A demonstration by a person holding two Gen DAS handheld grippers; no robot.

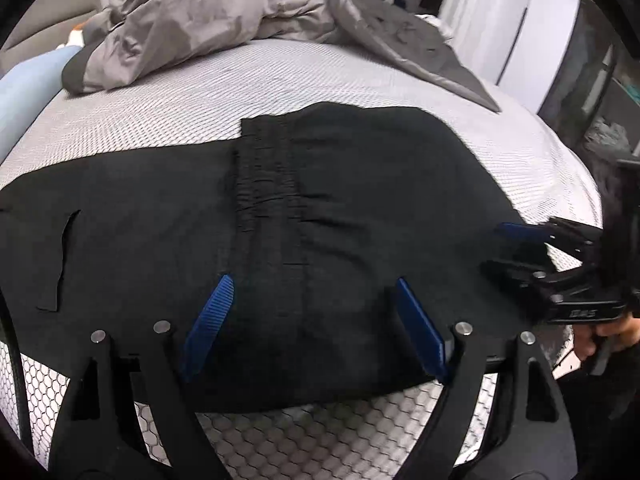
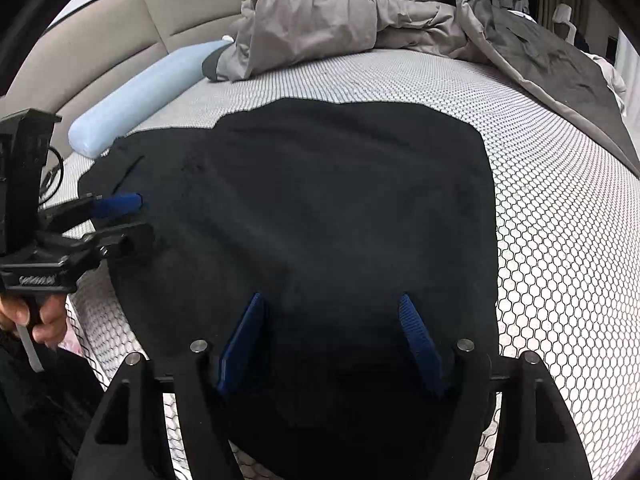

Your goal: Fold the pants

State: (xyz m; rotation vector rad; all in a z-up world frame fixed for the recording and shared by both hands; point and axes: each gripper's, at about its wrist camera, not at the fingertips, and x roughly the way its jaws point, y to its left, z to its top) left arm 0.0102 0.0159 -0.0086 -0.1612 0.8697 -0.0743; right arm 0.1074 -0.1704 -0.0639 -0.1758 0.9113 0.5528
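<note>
Two grippers, left gripper [image 1: 316, 320] and right gripper [image 2: 332, 344], are hovering with jaws spread, pinching nothing. Black pants [image 1: 280, 220] are lying flat beneath and beyond both jaws on the bed [image 1: 180, 92], likely just released after a fold.

- Soft, even indoor light, fairly bright on the pale bed [image 1: 168, 92], with no hard shadows.
- The black pants [image 2: 340, 208] swallow detail; folds barely read.
- Fisheye bends the edges, corners go black.
- Slight blur throughout, no glare.
</note>
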